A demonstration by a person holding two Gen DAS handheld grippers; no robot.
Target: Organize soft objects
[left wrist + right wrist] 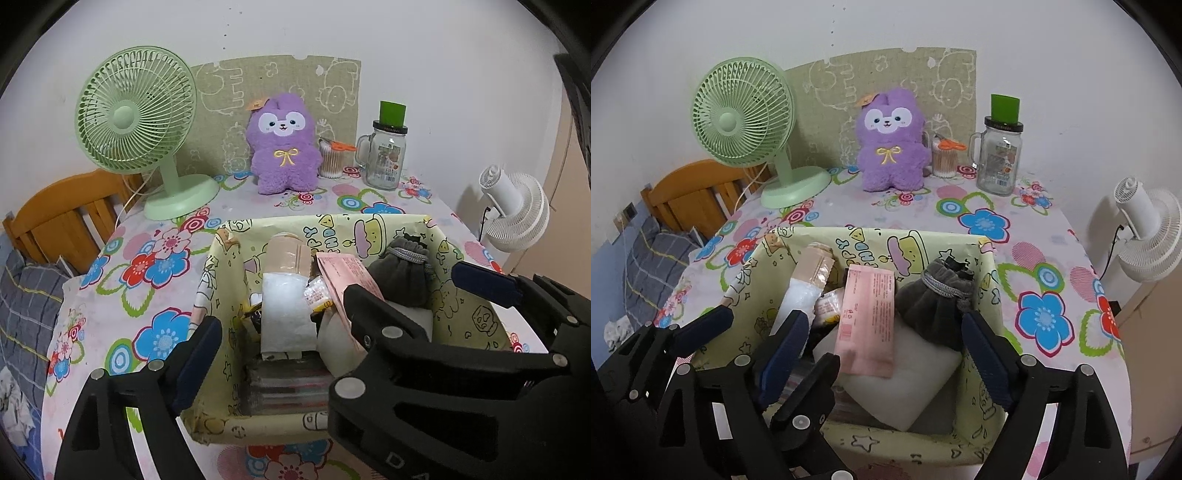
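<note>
Over the box [988, 280] at the near edge of the flowered table [1045, 317], both tongs hang with jaws spread and nothing between the pads: the left gripper [280, 325] straddles the box's left wall, with one finger outside the box and the other over its contents, and the right gripper [886, 343] straddles the box's right half. No earlier picture is given, so only their present wide stance can be told. The box already holds the soft things: a grey pouch [934, 299] against the far right corner, a white foam block [905, 380] low in the middle, a pink packet [868, 321] lying across the foam, a white padded roll [284, 310] leaning on the left, and small wrappers tucked between. The purple plush [892, 144] sits well apart at the back of the table, upright against a board, between the green fan [746, 122] and the glass jar [997, 162], beside a cotton-swab tub [945, 158]. If the plush is the next piece, the reach is long and crowded; a wide jaw could clip the swab tub or jar and tip them. The box is also nearly full, so pressing the plush in may shove the packet or pouch over the rim. The left finger outside the wall could drag the light box on withdrawing.
</note>
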